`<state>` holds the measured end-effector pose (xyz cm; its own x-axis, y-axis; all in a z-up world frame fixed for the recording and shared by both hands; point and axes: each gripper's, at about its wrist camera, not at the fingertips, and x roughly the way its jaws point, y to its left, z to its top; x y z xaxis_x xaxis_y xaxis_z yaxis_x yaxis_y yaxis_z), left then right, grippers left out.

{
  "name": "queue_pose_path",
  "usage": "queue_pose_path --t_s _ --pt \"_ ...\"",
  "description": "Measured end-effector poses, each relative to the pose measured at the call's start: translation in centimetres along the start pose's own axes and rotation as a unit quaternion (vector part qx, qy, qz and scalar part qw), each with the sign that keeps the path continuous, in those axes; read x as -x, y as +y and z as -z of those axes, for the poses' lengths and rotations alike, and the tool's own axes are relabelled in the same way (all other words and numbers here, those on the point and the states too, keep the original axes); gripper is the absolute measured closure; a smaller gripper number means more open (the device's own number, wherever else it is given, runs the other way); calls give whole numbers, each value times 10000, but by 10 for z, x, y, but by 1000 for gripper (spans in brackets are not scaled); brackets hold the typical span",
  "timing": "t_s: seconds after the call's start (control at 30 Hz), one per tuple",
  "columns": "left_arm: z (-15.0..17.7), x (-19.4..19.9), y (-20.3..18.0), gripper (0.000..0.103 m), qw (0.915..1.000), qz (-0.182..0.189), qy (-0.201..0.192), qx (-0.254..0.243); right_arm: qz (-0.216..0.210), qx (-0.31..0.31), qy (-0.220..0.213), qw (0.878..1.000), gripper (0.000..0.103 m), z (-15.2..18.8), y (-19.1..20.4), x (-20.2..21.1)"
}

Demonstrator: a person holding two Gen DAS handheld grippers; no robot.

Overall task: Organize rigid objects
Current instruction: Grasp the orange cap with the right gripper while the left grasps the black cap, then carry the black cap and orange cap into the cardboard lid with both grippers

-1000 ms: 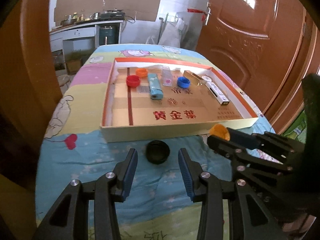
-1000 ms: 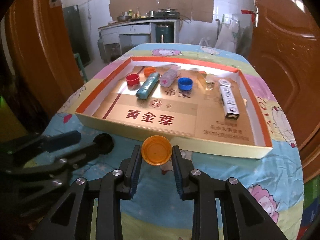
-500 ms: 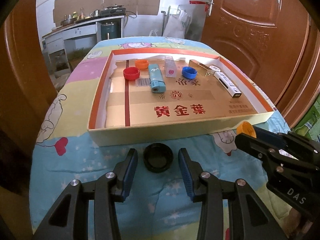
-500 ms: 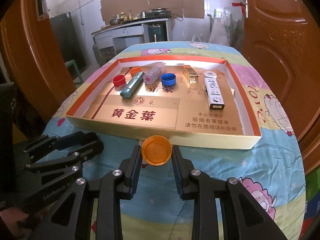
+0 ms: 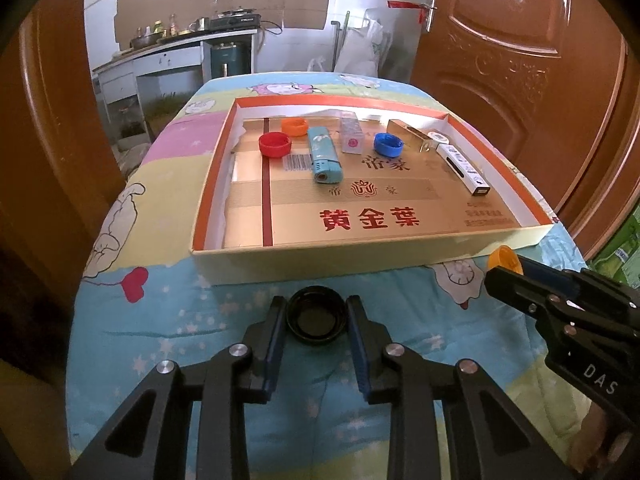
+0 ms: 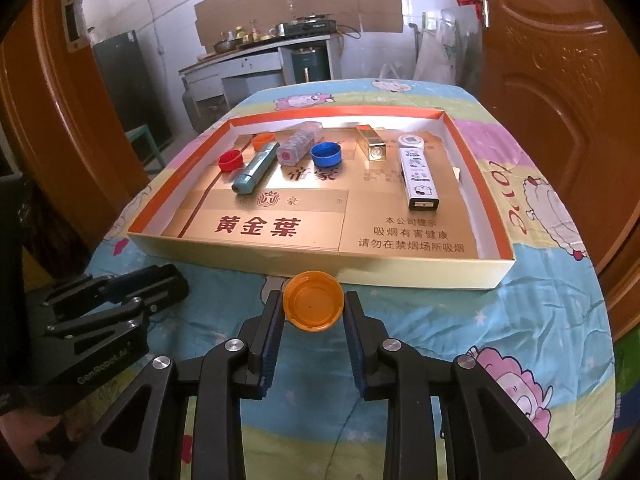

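The shallow cardboard box (image 5: 400,256) with the orange-lined rim serves as the landmark; it lies on a cartoon-print cloth (image 5: 168,320) covering the table. Just outside the box's near wall, toward its left half, the left gripper (image 5: 317,320) has its jaws closing around a black cap (image 5: 316,318) that sits open side up on the cloth; the cap is between the blue pads, which appear to touch its sides. Also outside the near wall, nearer its middle as the right wrist camera sees it, the right gripper (image 6: 313,307) is clenched on an orange cap (image 6: 313,306), held open side toward the camera and just in front of the wall.

Inside the box, everything sits toward the far wall; from the far-left corner rightward: a red cap (image 5: 275,145) and a smaller orange cap (image 5: 295,126) behind it; a teal lighter (image 5: 324,154) lying lengthwise with its end pointing at the near wall; a clear lighter (image 5: 351,136) beside it; a blue cap (image 5: 388,145); a gold box (image 5: 412,136) — angled slightly; and, closest to the right wall, a white lighter (image 5: 462,168) with printed figures and a dark end, with a small round white item (image 5: 438,136) at its far end.

The near half of the box floor carries only its red printed characters; the left gripper's body (image 6: 104,312) shows beyond the box's near-left corner in the right wrist view.
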<state>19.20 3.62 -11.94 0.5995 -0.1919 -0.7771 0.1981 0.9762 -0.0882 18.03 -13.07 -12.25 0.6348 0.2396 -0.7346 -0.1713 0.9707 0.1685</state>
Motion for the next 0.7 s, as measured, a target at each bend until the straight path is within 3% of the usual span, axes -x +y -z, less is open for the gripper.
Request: queue_pose_path --t_s 0.7 --pt "-28 44 -23 73 9972 413 -616 20 55 27 -422 9991 72 -14 -2 42"
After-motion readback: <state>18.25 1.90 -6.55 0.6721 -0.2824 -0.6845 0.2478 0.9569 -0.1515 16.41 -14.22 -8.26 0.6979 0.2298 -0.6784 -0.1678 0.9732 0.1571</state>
